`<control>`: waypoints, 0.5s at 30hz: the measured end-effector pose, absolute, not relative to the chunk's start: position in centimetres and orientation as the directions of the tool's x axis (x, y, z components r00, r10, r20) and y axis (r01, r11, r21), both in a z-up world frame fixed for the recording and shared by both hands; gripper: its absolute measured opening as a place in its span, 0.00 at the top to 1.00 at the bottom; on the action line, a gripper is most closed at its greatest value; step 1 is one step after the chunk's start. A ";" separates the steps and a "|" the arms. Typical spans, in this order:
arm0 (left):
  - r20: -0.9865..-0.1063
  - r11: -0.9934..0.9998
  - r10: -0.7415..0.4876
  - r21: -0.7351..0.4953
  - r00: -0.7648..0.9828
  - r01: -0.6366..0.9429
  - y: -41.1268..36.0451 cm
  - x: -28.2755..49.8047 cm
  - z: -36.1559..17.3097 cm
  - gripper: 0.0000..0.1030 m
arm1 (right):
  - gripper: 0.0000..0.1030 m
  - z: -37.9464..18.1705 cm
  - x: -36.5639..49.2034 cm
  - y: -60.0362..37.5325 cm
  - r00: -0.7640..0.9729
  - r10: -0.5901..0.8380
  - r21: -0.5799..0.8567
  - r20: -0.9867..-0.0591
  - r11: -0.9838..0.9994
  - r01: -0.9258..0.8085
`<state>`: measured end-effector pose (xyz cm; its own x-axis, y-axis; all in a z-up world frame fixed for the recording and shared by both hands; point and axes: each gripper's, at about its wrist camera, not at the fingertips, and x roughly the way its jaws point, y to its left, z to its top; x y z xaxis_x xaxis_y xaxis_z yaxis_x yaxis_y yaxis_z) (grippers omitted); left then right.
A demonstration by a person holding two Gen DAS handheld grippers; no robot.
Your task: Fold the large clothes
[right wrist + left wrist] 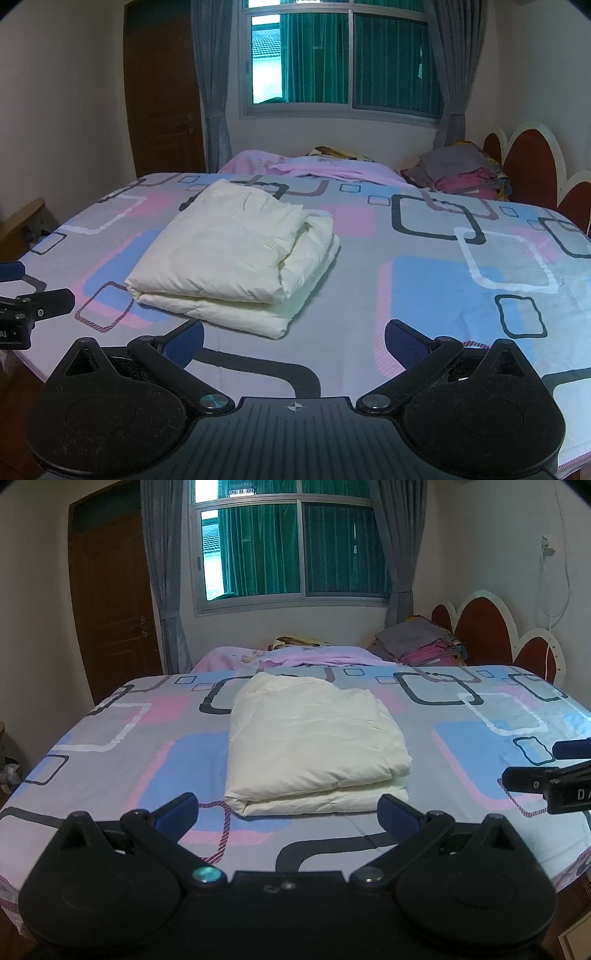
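A cream-white garment lies folded into a thick rectangle on the patterned bed sheet. It also shows in the right wrist view, left of centre. My left gripper is open and empty, just in front of the bundle's near edge. My right gripper is open and empty, near the bundle's right front corner. The right gripper shows at the right edge of the left wrist view. The left gripper shows at the left edge of the right wrist view.
A stack of folded clothes sits at the far right by the red headboard. A pink blanket lies at the far side of the bed. A window with curtains and a brown door stand behind.
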<state>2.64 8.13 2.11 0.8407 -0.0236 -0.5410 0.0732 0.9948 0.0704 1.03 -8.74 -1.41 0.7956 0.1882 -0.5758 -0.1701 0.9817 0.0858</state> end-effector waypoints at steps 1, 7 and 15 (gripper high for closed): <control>-0.541 0.995 -0.024 0.070 0.841 0.074 8.1 2.6 2.1 0.00 | 0.00 -1.4 1.0 -8.8 0.796 0.189 0.086 -0.575 0.981 -0.171; -0.540 0.995 -0.023 0.071 0.841 0.073 8.0 2.6 2.1 0.00 | 0.00 -1.3 0.9 -9.1 0.794 0.198 0.089 -0.575 0.980 -0.180; -0.539 0.995 -0.025 0.071 0.842 0.076 7.8 2.6 2.1 0.00 | 0.00 -1.3 0.9 -9.2 0.793 0.198 0.088 -0.576 0.980 -0.181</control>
